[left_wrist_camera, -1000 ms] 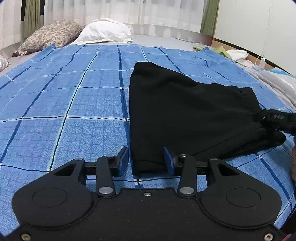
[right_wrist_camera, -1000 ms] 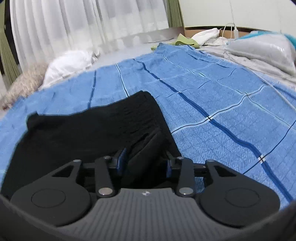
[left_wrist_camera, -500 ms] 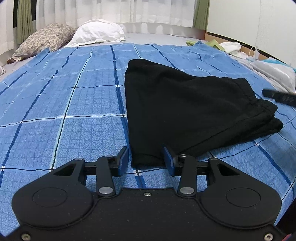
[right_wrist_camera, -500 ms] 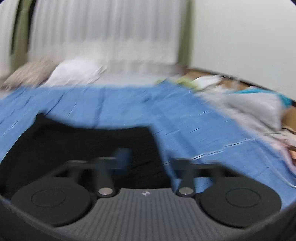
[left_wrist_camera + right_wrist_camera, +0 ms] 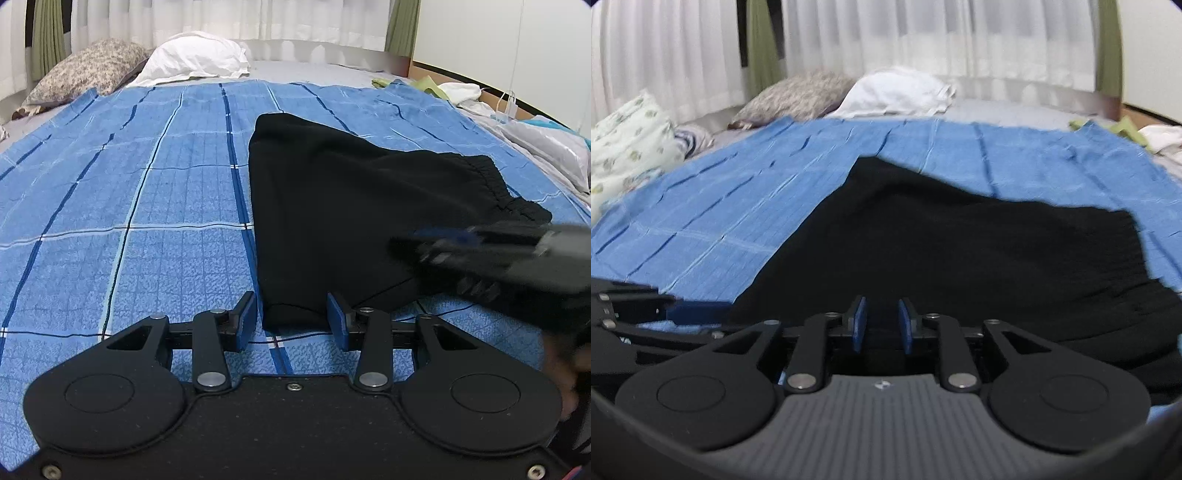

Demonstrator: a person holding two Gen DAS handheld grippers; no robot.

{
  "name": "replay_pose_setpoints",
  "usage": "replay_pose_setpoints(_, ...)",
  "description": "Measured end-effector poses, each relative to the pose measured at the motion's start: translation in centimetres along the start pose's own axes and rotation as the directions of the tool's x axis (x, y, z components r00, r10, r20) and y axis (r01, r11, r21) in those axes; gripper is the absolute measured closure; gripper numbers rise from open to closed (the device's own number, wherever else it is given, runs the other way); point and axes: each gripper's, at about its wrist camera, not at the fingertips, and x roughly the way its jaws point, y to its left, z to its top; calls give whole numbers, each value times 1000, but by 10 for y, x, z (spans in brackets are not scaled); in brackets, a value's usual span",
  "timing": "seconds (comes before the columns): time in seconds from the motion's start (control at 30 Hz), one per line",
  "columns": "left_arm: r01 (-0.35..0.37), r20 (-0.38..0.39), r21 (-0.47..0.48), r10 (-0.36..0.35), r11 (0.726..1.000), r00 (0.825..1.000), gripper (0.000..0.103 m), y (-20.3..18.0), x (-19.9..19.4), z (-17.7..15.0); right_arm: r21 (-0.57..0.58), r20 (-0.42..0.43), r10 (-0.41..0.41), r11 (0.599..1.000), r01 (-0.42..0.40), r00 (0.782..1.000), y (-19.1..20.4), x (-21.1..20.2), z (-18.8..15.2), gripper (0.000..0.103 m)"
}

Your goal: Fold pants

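Observation:
Black pants (image 5: 343, 199) lie folded on the blue checked bedspread (image 5: 129, 192), waistband to the right. My left gripper (image 5: 291, 317) is open, its jaws either side of the near folded corner, empty. My right gripper (image 5: 881, 325) hovers low over the near edge of the pants (image 5: 960, 254). Its blue pads stand a narrow gap apart with nothing visibly between them. It also shows blurred in the left wrist view (image 5: 480, 247), over the pants' right side.
A white pillow (image 5: 195, 59) and a patterned pillow (image 5: 85, 74) lie at the head of the bed under curtains. Clothes and plastic bags (image 5: 546, 144) lie along the right edge. A printed cushion (image 5: 628, 147) sits at the left.
My right gripper has let go of the waistband end, swung round to the near edge beside my left gripper, and narrowed its jaws. The left gripper has barely moved.

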Motion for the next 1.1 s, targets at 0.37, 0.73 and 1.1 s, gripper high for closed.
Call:
replay_pose_setpoints(0.37,26,105,-60,-19,998,994,69,29,-8,85,-61,12,71,996,-70,997,29,18,7,49)
replay_pose_setpoints(0.73,24,-85,41,-20,999,996,76,-8,107,134,-32,48,120,992,-119,992,22,22,0,45)
replay_pose_setpoints(1.1,-88,-47,-30,87,996,995,73,9,177,176,23,61,166,986,-168,984,10,24,-4,45)
